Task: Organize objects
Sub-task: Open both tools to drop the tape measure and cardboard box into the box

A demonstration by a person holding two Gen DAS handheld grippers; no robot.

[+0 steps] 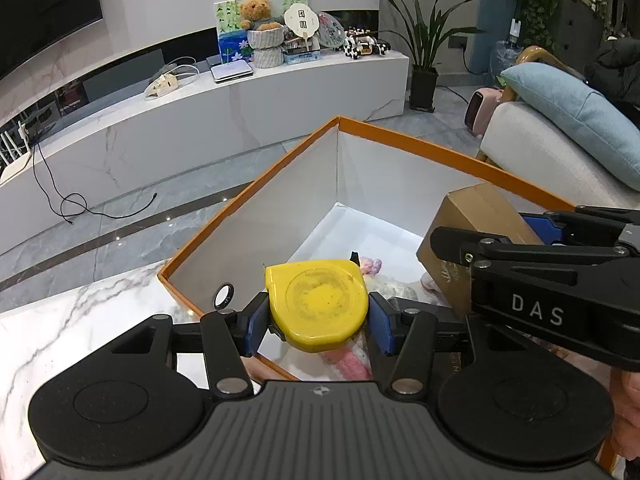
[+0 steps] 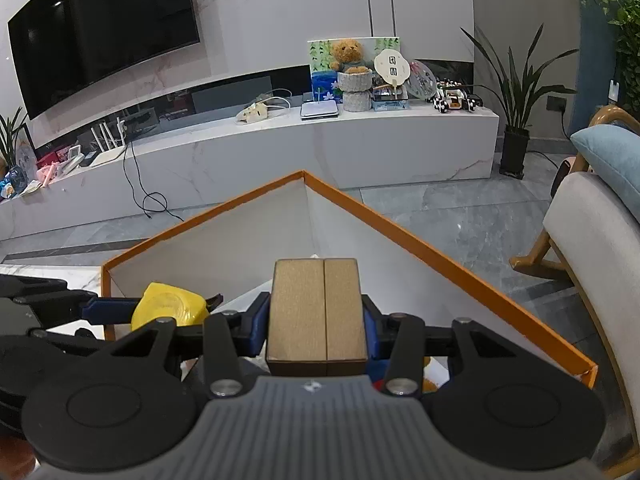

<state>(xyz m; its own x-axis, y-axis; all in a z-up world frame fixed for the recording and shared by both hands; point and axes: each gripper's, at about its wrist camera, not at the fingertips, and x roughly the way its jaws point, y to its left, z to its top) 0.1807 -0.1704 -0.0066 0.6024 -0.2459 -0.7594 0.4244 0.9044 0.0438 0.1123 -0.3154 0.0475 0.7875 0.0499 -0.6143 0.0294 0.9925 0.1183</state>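
Landmark: large open cardboard box with orange rim and white inner walls (image 1: 256, 184), sitting on white marble-pattern tabletop (image 1: 80, 320).

Left gripper (image 1: 318, 320), black with blue pads: jaws closed partway, pads pressing both sides of round yellow plastic tape measure (image 1: 320, 304). Tape measure held just above the box's near-left rim, over the box interior, flat face up. Right wrist view shows the same tape measure (image 2: 170, 308) at the box's left wall, left gripper (image 2: 140, 308) clamped on it.

Right gripper (image 2: 316, 320), same black/blue build: jaws closed partway on small brown rectangular cardboard carton (image 2: 318, 312), pads touching its left and right sides. Carton sits over the box interior, toward the box's near-right side; in left wrist view the carton (image 1: 480, 220) is tilted, just inside the right wall, right gripper (image 1: 532, 232) body marked "DAS".

Inside box, on its floor below both held items: pink soft fabric items (image 1: 370, 266), partly hidden, type unclear.

Small silver ring (image 1: 224, 295) stands just outside the box's near-left rim, beside left gripper linkage.
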